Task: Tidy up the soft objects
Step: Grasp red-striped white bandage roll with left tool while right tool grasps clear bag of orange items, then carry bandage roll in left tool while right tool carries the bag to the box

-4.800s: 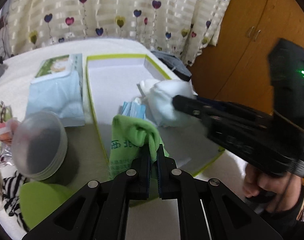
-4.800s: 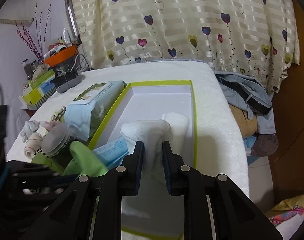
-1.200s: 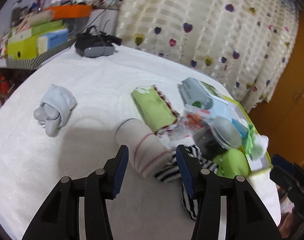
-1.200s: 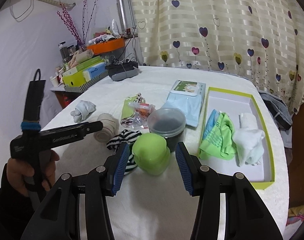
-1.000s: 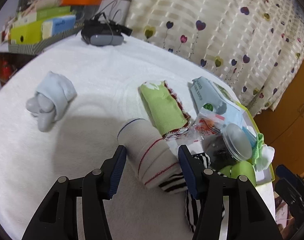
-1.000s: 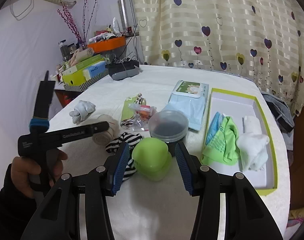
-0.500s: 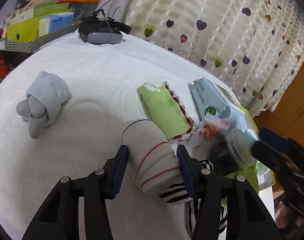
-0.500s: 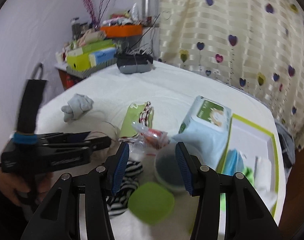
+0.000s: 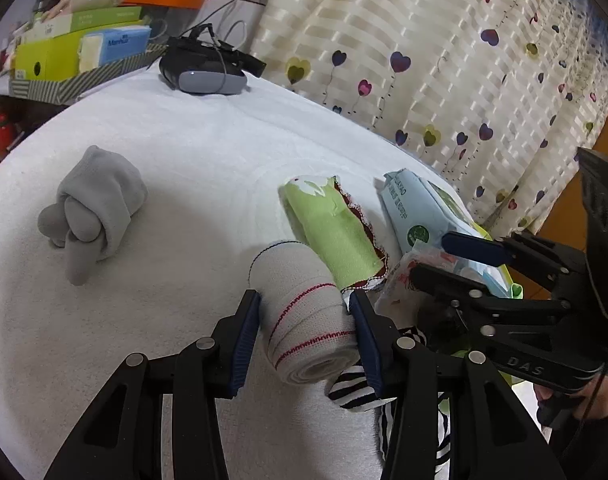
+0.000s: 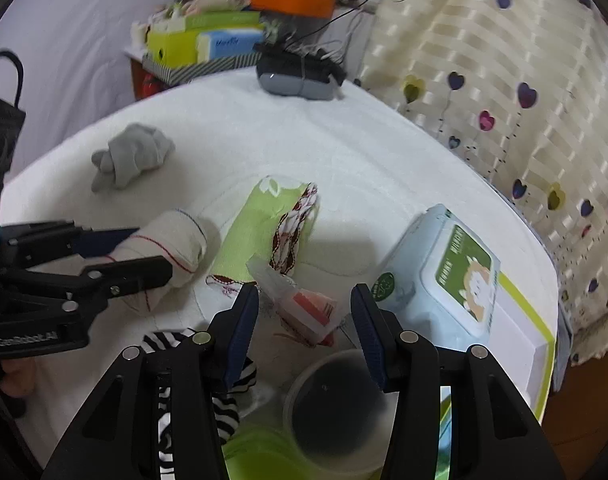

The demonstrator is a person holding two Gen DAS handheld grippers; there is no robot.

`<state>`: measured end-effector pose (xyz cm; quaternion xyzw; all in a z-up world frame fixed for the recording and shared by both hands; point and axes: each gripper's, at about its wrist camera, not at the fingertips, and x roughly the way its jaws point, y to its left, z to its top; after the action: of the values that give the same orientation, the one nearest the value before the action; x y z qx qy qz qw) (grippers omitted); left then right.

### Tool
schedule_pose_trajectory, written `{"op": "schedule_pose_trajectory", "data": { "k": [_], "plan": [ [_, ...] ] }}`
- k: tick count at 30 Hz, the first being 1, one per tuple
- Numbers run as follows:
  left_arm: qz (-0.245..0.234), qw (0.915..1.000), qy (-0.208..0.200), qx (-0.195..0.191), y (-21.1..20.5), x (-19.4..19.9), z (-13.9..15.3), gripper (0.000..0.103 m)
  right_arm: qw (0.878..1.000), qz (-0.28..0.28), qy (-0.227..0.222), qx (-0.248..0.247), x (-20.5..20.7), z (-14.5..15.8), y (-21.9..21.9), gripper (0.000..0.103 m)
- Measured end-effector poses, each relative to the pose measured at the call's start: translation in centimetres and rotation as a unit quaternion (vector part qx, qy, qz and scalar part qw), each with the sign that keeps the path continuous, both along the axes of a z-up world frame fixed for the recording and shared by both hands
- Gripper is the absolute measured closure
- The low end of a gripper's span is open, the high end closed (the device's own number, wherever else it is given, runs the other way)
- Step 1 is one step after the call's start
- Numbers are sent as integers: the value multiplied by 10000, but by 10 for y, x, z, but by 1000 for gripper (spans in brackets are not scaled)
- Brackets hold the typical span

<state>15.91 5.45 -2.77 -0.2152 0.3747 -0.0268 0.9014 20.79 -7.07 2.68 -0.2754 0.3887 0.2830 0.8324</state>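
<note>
Two spread fingers of left gripper (image 9: 306, 314) straddling bandage roll (image 9: 304, 312), right gripper (image 10: 304, 312) spread over plastic packet (image 10: 304, 312), box rim (image 10: 544, 344) only in right view

The left gripper (image 9: 306, 322), having left the green cloth in the box, is now closing in around the beige rolled sock (image 9: 304, 312), fingers straddling it. The right gripper (image 10: 304, 320), freed of the white sock, is swinging over a clear packet (image 10: 299, 308), fingers spread.

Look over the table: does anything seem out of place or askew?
Yes. Soft things lie scattered outside the box: a grey sock balled up alone at the far left, a striped sock crumpled near the jar, and a green cloth lying askew. The left gripper straddles a bandage roll.
</note>
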Motion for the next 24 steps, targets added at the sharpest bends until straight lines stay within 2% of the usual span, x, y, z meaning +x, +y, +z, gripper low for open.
{"op": "schedule_pose_trajectory", "data": {
  "k": [1,3,8,14,24],
  "plan": [
    [-2,10000,-3,-4,0,0,0,58,10000,15,0,-49,1,-1,1,54],
    [-8,10000,-3,-8,0,1,-1,58,9999,65,4,-142,2,-2,3,70],
    [0,10000,-6,1,1,0,0,58,9994,153,-112,-296,-3,-2,6,84],
    [28,9999,-106,52,-1,-3,6,58,9993,96,-366,34,-11,17,1,88],
    [103,9985,-447,300,-6,-23,33,58,9934,-81,-599,971,-41,44,-16,88]
  ]
}}
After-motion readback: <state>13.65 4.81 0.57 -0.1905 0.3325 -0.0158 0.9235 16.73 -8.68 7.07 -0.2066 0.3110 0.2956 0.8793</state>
